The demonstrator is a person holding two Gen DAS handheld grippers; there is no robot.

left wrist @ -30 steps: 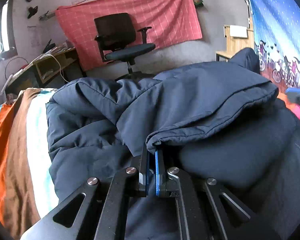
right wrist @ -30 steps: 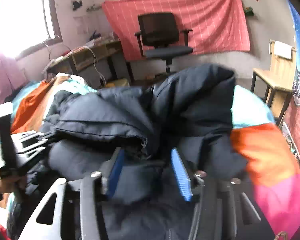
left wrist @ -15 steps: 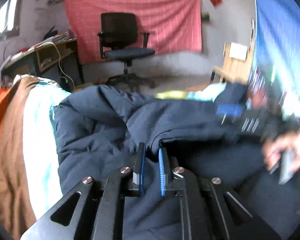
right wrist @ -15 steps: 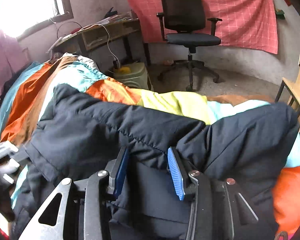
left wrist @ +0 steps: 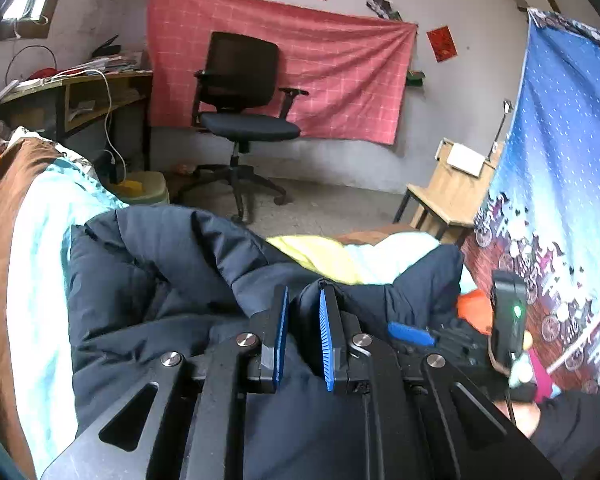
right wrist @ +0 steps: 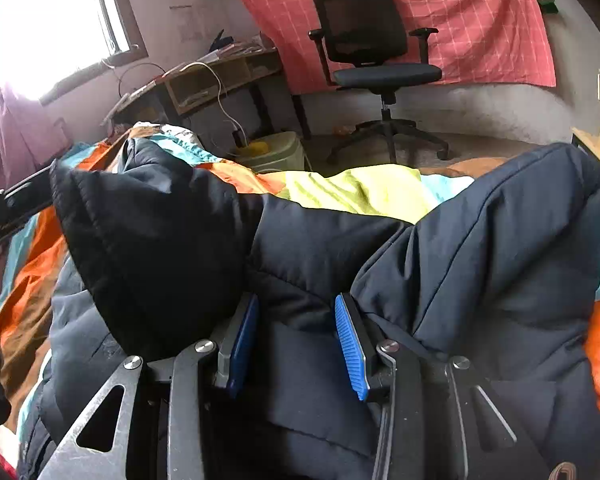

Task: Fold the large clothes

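Navy padded jacket, crumpled, half-folded

blown-out window glare upper left; fisheye-bent edges

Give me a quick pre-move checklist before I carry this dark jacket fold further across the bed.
1. Left gripper pinching a jacket fold: ok.
2. Right gripper pads gripping fabric: cannot tell; jacket lies between the jaws.
3. Jacket fully on the striped bedcover: ok.
4. Grippers apart from each other: ok.
5. Office chair away from the bed: ok.
6. Fold edges aligned: cannot tell.
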